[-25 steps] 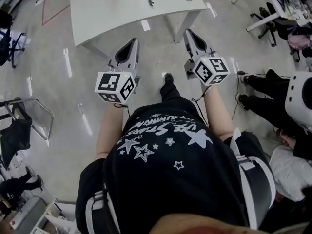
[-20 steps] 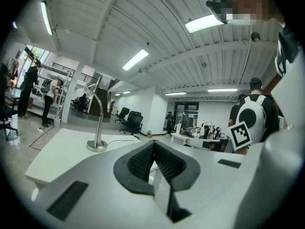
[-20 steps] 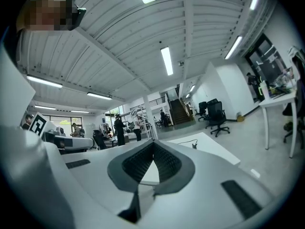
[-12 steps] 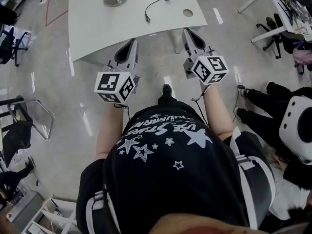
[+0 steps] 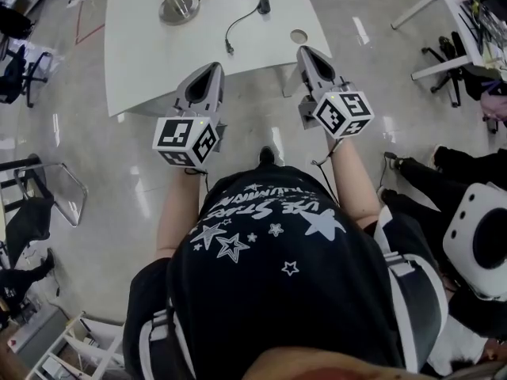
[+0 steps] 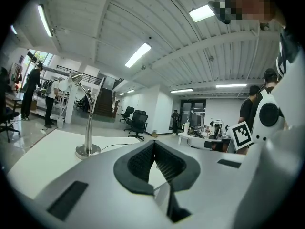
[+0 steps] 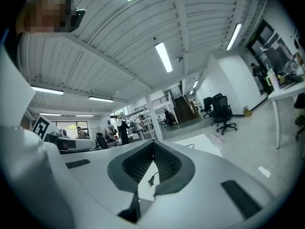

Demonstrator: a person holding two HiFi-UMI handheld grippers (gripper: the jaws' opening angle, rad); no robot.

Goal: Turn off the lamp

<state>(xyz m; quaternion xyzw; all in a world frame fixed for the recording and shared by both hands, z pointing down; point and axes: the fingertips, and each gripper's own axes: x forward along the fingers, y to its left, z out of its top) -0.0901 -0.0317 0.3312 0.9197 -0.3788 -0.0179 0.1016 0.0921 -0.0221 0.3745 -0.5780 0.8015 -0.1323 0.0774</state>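
Note:
The lamp stands at the far side of a white table (image 5: 142,62): a round metal base (image 5: 178,8) with a thin stem, its head out of the head view. In the left gripper view the lamp (image 6: 88,149) rises at left with its head (image 6: 71,79) bent over. A black cord (image 5: 238,18) with an inline switch (image 5: 262,6) lies on the table, its loose end (image 7: 151,179) seen between the right jaws. My left gripper (image 5: 212,68) (image 6: 154,143) and right gripper (image 5: 305,51) (image 7: 153,143) point level at the table's near edge, both shut and empty.
The table has a round cable hole (image 5: 298,36). A person (image 5: 444,172) sits on the floor at right, beside a white rounded device (image 5: 479,240). Another desk (image 5: 451,6) and chair (image 5: 440,50) stand at upper right. A chair frame (image 5: 47,188) is at left.
The table and lamp have slid down the head view, nearer to me, as I walk forward. Both grippers keep their pose and stay shut; their tips now reach the table's near edge.

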